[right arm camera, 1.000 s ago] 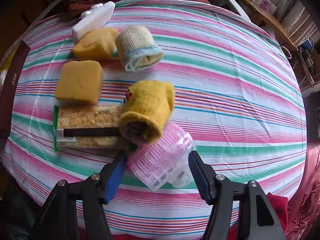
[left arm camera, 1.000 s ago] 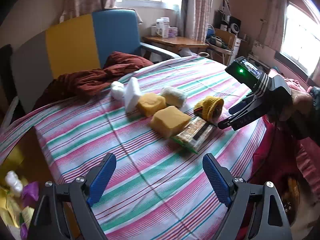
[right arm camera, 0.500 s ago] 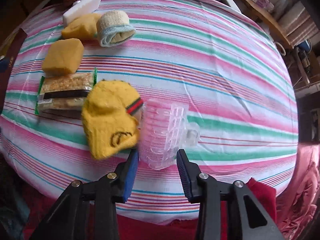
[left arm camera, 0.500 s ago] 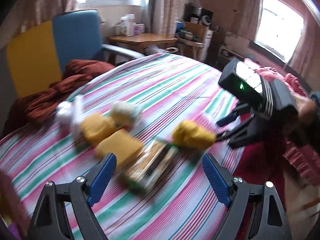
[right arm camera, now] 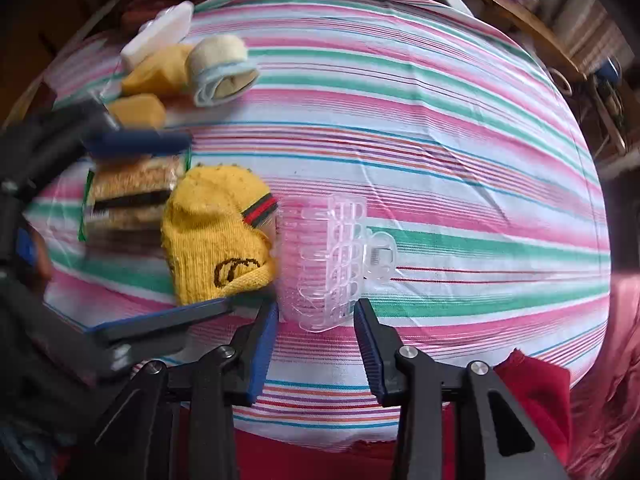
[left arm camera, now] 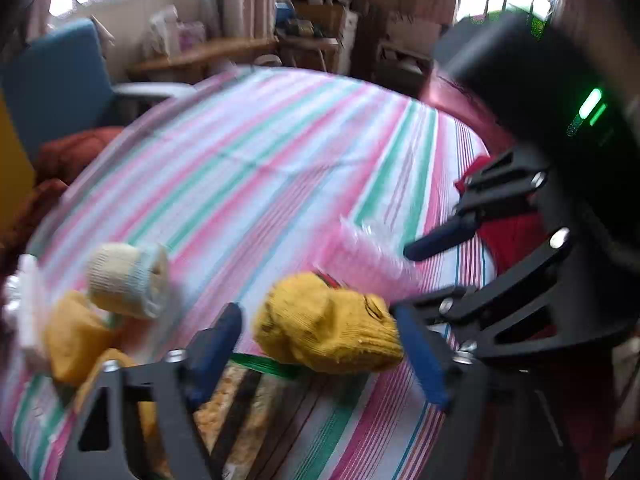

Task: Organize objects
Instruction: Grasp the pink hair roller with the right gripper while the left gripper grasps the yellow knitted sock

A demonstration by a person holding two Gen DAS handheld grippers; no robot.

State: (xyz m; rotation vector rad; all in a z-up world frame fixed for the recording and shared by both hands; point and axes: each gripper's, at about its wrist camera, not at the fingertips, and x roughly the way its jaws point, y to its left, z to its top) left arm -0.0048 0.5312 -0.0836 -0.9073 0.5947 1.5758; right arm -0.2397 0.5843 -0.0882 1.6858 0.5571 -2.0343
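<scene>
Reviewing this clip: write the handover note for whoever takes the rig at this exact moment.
Left tool: jaws closing around the yellow sock, pads not yet pressing it.
Right tool: narrowed around the near end of the clear pink hair clip; contact unclear.
Sock and clip lie touching on the striped cloth. Snack bar, sponges, rolled cream sock and white block sit grouped beyond.
Nothing sorted yet; everything is left.
</scene>
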